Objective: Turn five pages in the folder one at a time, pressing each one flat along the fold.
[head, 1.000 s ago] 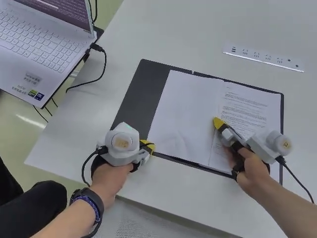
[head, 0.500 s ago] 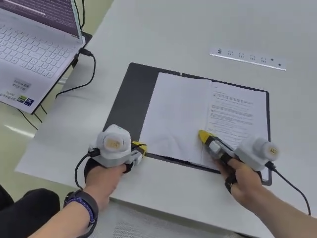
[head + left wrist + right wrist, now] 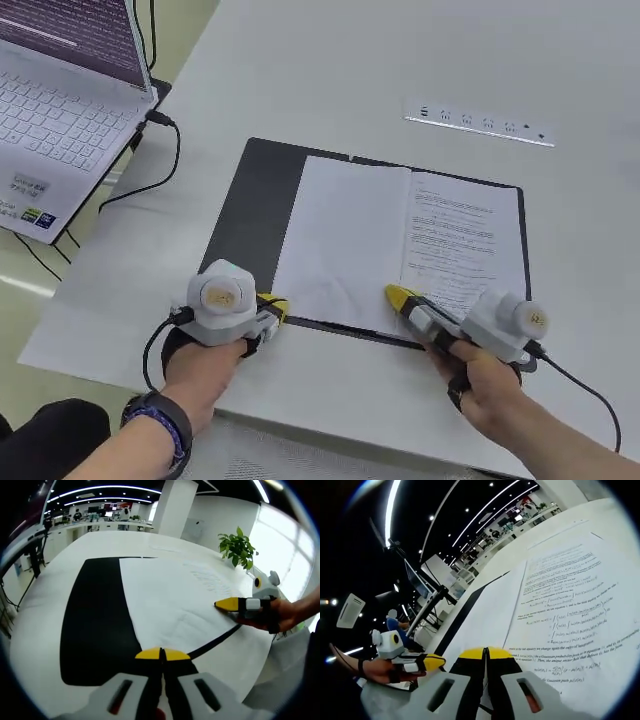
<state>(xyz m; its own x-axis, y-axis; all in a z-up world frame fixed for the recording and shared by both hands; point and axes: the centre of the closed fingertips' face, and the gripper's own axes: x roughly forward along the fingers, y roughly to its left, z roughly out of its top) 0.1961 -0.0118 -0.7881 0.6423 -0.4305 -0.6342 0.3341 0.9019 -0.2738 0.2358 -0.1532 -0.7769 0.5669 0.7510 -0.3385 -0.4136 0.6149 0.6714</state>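
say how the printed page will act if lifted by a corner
Probably floppy and light: the printed page is a thin sheet lying flat in the folder. It may crease easily; the blank page beside it shows faint ripples.

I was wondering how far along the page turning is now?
Done: at least one page lies turned, blank side up, on the folder's left half; the count can't be read. In hand: the shut right gripper sits at the fold's near end, the shut left gripper at the near edge. Left: the printed page is unturned.
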